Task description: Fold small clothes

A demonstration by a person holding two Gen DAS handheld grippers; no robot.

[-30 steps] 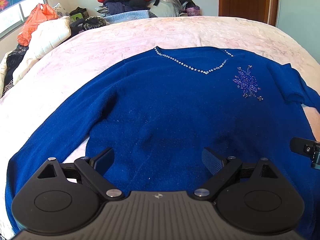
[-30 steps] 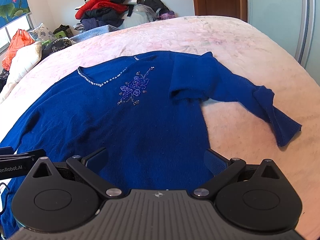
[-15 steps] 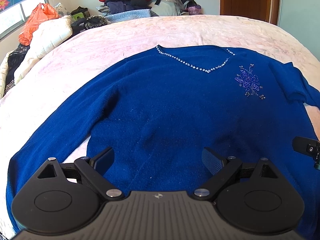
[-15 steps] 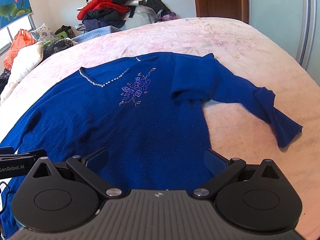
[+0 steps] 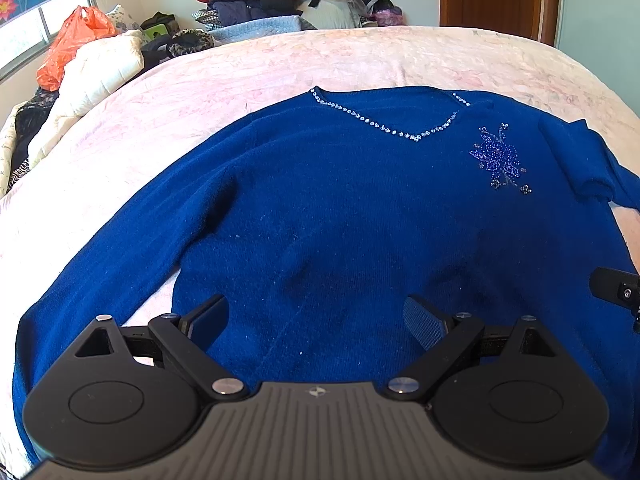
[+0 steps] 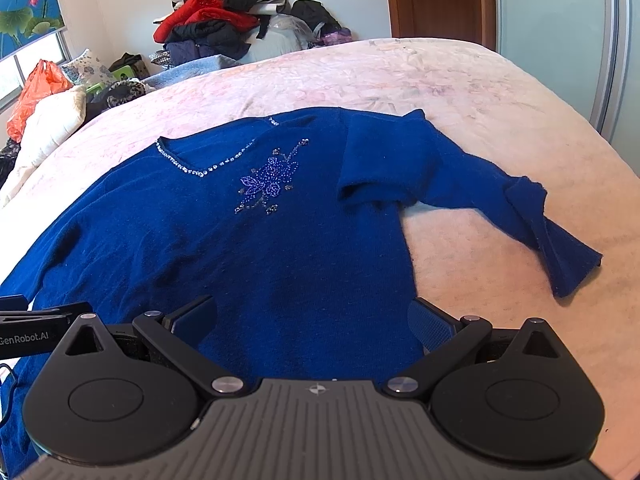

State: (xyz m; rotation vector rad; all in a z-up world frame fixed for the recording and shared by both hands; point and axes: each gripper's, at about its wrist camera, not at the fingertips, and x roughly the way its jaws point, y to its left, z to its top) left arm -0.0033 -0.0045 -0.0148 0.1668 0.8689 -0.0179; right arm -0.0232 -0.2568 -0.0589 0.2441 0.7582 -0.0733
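Observation:
A royal blue sweater (image 5: 340,216) lies face up on the bed, with a beaded V-neck and a beaded flower (image 5: 498,158) on the chest. It also shows in the right wrist view (image 6: 280,248). Its left sleeve (image 5: 92,280) lies straight out. Its right sleeve (image 6: 500,200) is rumpled and bent, with the cuff on the bedspread. My left gripper (image 5: 316,320) is open and empty above the lower left of the body. My right gripper (image 6: 314,320) is open and empty above the lower right of the body, near the side seam.
The pink bedspread (image 5: 360,56) covers the bed. A heap of clothes (image 6: 224,28) is piled beyond the bed's far edge. A white quilt (image 5: 96,76) and an orange bag (image 5: 68,44) sit at the left. A wooden door (image 6: 436,0) stands far right.
Both grippers have drawn back and dropped slightly, so the sweater sits a little lower in view. Both stay open. The sweater has not moved.

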